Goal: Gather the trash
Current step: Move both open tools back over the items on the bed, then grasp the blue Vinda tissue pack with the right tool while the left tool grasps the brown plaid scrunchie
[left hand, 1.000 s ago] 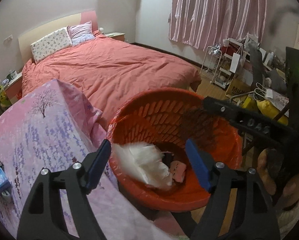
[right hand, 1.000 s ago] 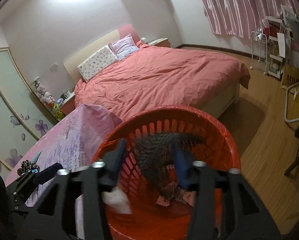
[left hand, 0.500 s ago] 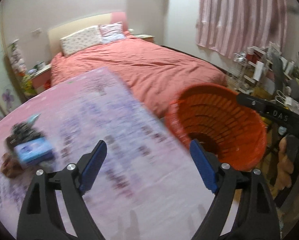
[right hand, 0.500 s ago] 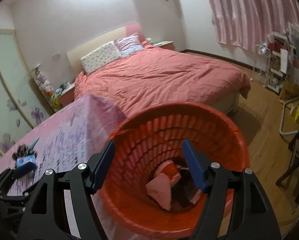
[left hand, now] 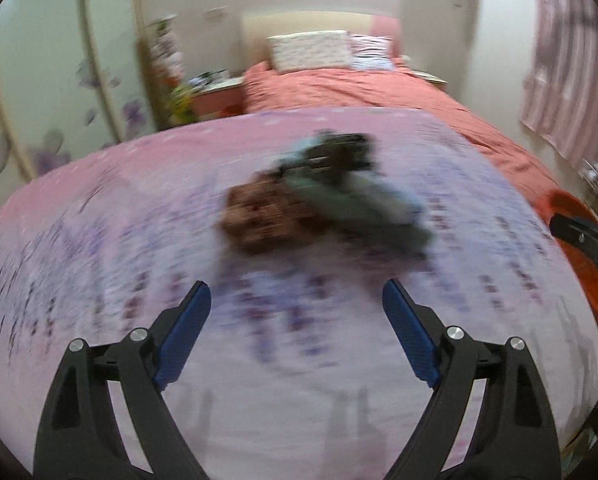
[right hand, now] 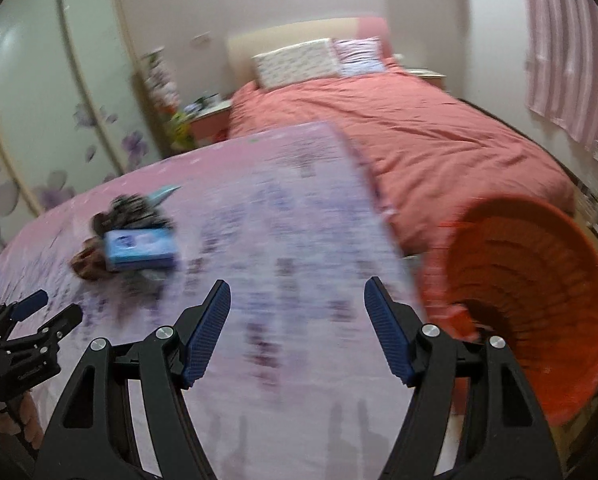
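A blurred pile of trash lies on the pink, lavender-print table cloth: a brown crumpled lump, a pale blue box and a dark scrap. My left gripper hovers short of the pile, its jaws opening with nothing between them. In the right wrist view the blue box sits at the left with the left gripper below it. My right gripper is open and empty over the cloth. The orange basket stands off the table's right edge.
A bed with a salmon cover and pillows fills the far side. Wardrobe doors with flower prints run along the left, with a cluttered nightstand beside the bed. A striped pink curtain hangs at the right.
Both grippers swung left, away from the orange basket where white and dark trash had dropped, and now hang over the table. The pile sits ahead of the left gripper, whose jaws stand wider.
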The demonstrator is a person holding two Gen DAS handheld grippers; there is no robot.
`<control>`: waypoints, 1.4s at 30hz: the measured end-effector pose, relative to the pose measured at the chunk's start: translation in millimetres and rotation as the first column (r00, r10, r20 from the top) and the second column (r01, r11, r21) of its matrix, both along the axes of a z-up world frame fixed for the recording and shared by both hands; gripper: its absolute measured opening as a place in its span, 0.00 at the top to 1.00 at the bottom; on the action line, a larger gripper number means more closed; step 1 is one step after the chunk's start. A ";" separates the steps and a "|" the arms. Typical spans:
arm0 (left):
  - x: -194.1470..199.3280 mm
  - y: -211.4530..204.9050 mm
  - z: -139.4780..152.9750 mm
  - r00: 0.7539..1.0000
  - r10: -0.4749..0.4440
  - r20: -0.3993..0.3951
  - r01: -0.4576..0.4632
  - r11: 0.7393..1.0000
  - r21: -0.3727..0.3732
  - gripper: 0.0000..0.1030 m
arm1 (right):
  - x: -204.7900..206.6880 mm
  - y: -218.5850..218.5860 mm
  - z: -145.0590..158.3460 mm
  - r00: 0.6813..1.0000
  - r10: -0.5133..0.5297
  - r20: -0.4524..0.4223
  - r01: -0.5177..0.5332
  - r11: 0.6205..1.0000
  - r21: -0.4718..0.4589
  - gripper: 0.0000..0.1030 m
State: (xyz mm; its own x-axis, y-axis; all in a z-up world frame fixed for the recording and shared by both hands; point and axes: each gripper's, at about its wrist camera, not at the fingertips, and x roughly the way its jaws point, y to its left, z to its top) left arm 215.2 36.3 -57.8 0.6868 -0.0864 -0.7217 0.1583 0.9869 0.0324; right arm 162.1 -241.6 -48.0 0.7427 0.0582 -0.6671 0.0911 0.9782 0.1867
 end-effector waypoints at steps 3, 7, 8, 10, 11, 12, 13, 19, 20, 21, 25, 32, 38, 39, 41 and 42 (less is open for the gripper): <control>4.1 32.7 -2.3 0.999 0.047 -0.014 -0.047 0.999 -0.027 0.17 | 17.1 33.8 -0.3 0.998 0.060 -0.018 -0.060 0.998 0.017 0.33; 7.1 58.4 -4.2 0.997 0.068 -0.023 -0.069 0.996 -0.053 0.16 | 34.6 71.3 2.0 0.994 0.104 -0.019 -0.104 0.995 0.008 0.33; 7.4 63.0 -4.5 0.997 0.067 -0.025 -0.069 0.996 -0.058 0.16 | 38.0 76.3 2.2 0.994 0.107 -0.021 -0.107 0.994 0.006 0.33; 7.7 65.8 -6.2 0.998 0.063 -0.028 -0.065 0.996 -0.063 0.16 | 45.3 85.4 2.0 0.993 0.113 -0.027 -0.113 0.994 0.010 0.33; 7.7 66.8 -7.3 0.998 0.060 -0.029 -0.062 0.996 -0.065 0.16 | 48.6 87.6 1.7 0.993 0.114 -0.031 -0.113 0.993 0.012 0.33; 8.9 67.7 -7.8 0.998 0.056 -0.030 -0.058 0.996 -0.069 0.16 | 51.9 90.5 1.2 0.993 0.114 -0.036 -0.114 0.993 0.013 0.33; 9.2 67.9 -8.4 0.998 0.054 -0.032 -0.056 0.996 -0.070 0.16 | 55.8 93.6 -0.1 0.993 0.113 -0.039 -0.112 0.994 0.009 0.33; 13.2 65.4 -11.5 0.999 0.040 -0.032 -0.042 0.996 -0.077 0.16 | 71.9 96.7 -12.8 0.995 0.026 -0.099 -0.035 0.996 -0.083 0.42; 13.6 66.6 -12.3 0.999 0.040 -0.032 -0.042 0.996 -0.079 0.16 | 73.0 90.5 -15.8 0.994 -0.003 -0.111 -0.007 0.996 -0.089 0.44; 14.2 67.7 -12.8 0.999 0.041 -0.032 -0.043 0.996 -0.081 0.16 | 73.6 80.4 -19.6 0.991 -0.039 -0.127 0.028 0.995 -0.091 0.45; 18.2 71.4 -16.6 0.998 0.045 -0.041 -0.049 0.995 -0.089 0.16 | 70.8 53.9 -26.6 0.981 -0.124 -0.150 0.107 0.988 -0.114 0.45; 21.5 72.2 -19.5 0.998 0.035 -0.045 -0.040 0.994 -0.104 0.16 | 66.4 57.9 -11.1 0.993 -0.073 -0.089 0.069 0.996 -0.047 0.43; 20.7 73.8 -19.3 0.998 0.043 -0.039 -0.048 0.993 -0.109 0.16 | 101.3 76.1 -20.0 0.988 -0.072 -0.134 0.073 0.997 -0.001 0.42; 20.6 74.4 -18.9 0.998 0.046 -0.038 -0.050 0.993 -0.110 0.16 | 108.1 78.4 -21.9 0.987 -0.075 -0.143 0.077 0.997 0.011 0.42; 19.0 74.7 -18.0 0.998 0.051 -0.035 -0.054 0.992 -0.112 0.16 | 116.5 81.8 -24.5 0.985 -0.076 -0.153 0.080 0.997 0.023 0.39; 18.8 75.2 -17.6 0.998 0.053 -0.034 -0.056 0.992 -0.113 0.16 | 120.3 83.9 -27.1 0.984 -0.088 -0.158 0.089 0.996 0.004 0.38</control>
State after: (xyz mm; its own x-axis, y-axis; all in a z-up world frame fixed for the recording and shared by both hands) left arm 234.0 111.5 -75.5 0.6701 -0.1328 -0.7303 0.1036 0.9910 -0.0851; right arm 282.4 -157.8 -75.1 0.6310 0.0051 -0.7758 0.2064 0.9628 0.1742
